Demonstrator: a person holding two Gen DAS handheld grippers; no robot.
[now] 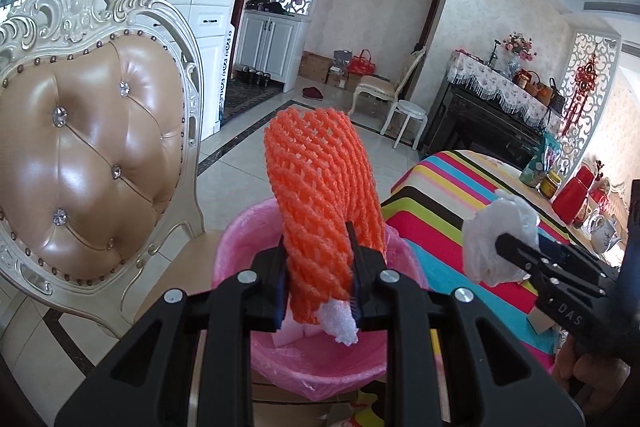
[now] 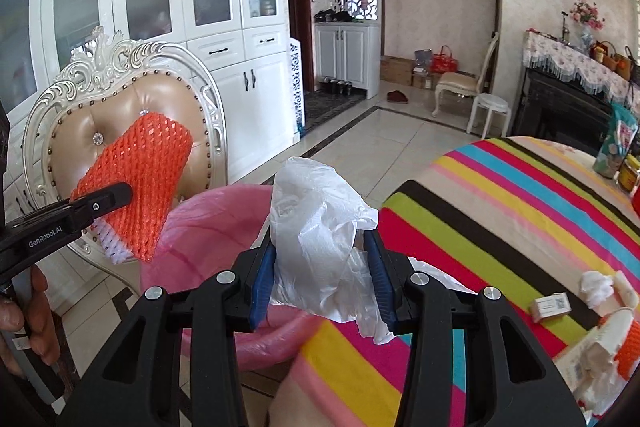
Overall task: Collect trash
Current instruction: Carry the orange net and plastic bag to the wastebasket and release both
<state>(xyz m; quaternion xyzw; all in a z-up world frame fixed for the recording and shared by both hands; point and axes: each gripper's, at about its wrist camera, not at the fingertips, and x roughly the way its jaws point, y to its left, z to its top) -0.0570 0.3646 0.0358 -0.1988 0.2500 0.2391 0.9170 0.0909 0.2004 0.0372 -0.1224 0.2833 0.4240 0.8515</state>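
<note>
My left gripper [image 1: 318, 267] is shut on an orange foam fruit net [image 1: 324, 187] with a white foam piece at its lower end, held upright just above the pink-lined trash bin [image 1: 320, 359]. It also shows in the right wrist view [image 2: 136, 191]. My right gripper [image 2: 320, 267] is shut on a crumpled white plastic bag [image 2: 316, 227], held over the edge of the striped table beside the bin [image 2: 216, 227]. In the left wrist view the bag [image 1: 496, 239] sits to the right of the net.
An ornate cream chair [image 1: 92, 147] stands left of the bin. The striped tablecloth [image 2: 500, 211] carries a small box [image 2: 550, 305], crumpled tissue [image 2: 596, 287], more packaging with an orange net [image 2: 616, 347], jars and a bag [image 2: 618, 143].
</note>
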